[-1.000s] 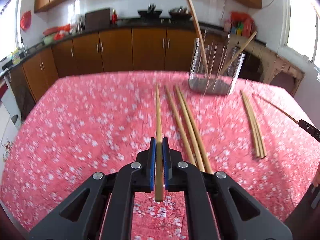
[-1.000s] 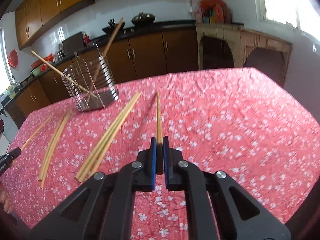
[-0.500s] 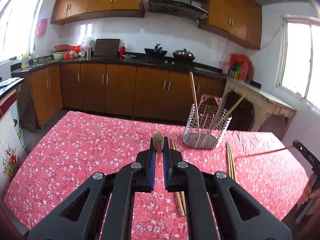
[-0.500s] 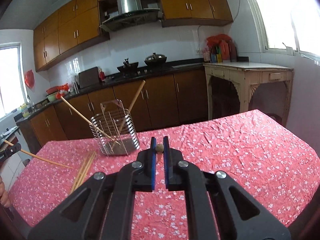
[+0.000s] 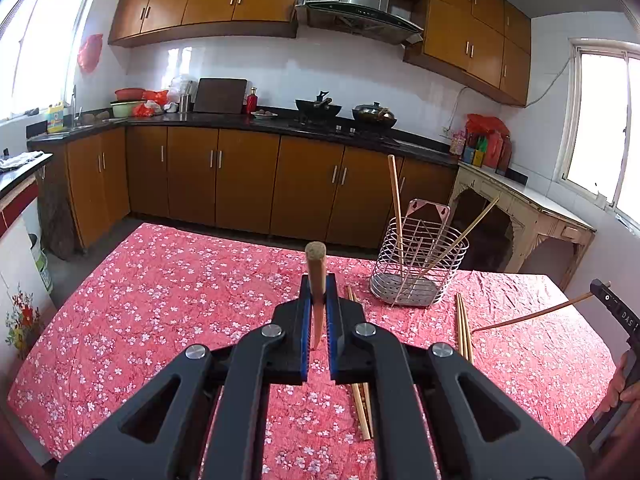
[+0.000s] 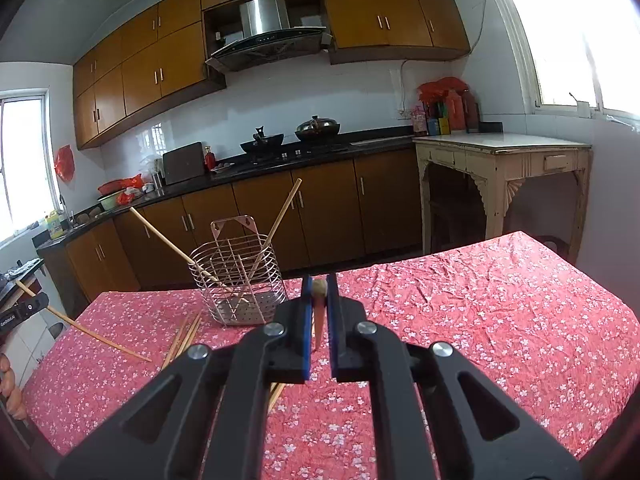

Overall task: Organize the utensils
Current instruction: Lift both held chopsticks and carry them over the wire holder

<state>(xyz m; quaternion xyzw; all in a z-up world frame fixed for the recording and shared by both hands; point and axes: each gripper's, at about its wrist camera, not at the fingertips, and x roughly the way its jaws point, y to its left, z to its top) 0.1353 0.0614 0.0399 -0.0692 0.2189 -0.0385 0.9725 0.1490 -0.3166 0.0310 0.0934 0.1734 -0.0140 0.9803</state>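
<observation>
Two claws are in play, the left claw (image 5: 318,296) and the right claw (image 6: 319,296), and each pinches one chopstick: one (image 5: 316,280) in the left, one (image 6: 319,300) in the right. One wire basket (image 5: 418,268) stands on the worktop (image 5: 160,292) with two chopsticks (image 5: 397,204) leaning inside it. Loose chopsticks lie on the cloth in two bunches (image 5: 463,328); their exact number cannot be told, since they overlap and the claw hides part of them. Behind, two pans (image 5: 318,106) sit on the stove.
</observation>
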